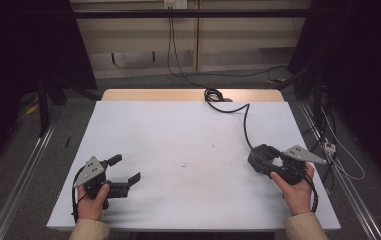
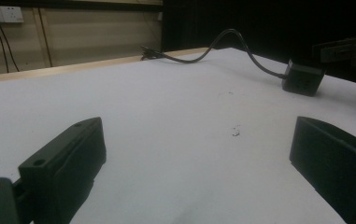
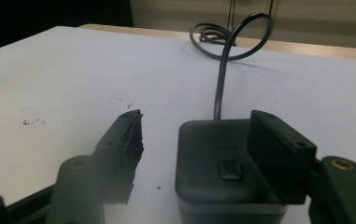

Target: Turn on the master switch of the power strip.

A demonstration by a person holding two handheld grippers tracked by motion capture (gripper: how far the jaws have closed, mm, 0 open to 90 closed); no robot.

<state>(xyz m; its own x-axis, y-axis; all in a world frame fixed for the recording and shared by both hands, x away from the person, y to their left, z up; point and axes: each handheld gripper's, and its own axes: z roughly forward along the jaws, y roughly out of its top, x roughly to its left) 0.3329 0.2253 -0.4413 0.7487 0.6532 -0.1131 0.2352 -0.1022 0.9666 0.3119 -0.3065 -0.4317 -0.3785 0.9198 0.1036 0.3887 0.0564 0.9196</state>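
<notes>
Tool in your left hand, the left tool (image 1: 126, 170), rests near the table's (image 1: 178, 135) front left corner with its jaws spread wide and nothing between them. Ahead of it and to its right you have a broad stretch of bare white surface, smooth and matte, marked by a few small dark specks (image 2: 236, 132). Beyond that white top a strip of pale wood edge (image 1: 153, 95) runs along the far side.

Your right tool (image 1: 264, 159) sits near the front right edge, with little room left on its outer side. Its jaws stand open around a black box (image 3: 222, 163), a squarish block with rounded corners, a dull plastic finish and a small square button (image 3: 230, 170) on top. In the right gripper view the right-hand jaw lies against the box's side while the left-hand jaw stands apart from it. A black cable (image 1: 245, 122) runs from the box's far face away from the tool and coils in a loop at the far edge.
</notes>
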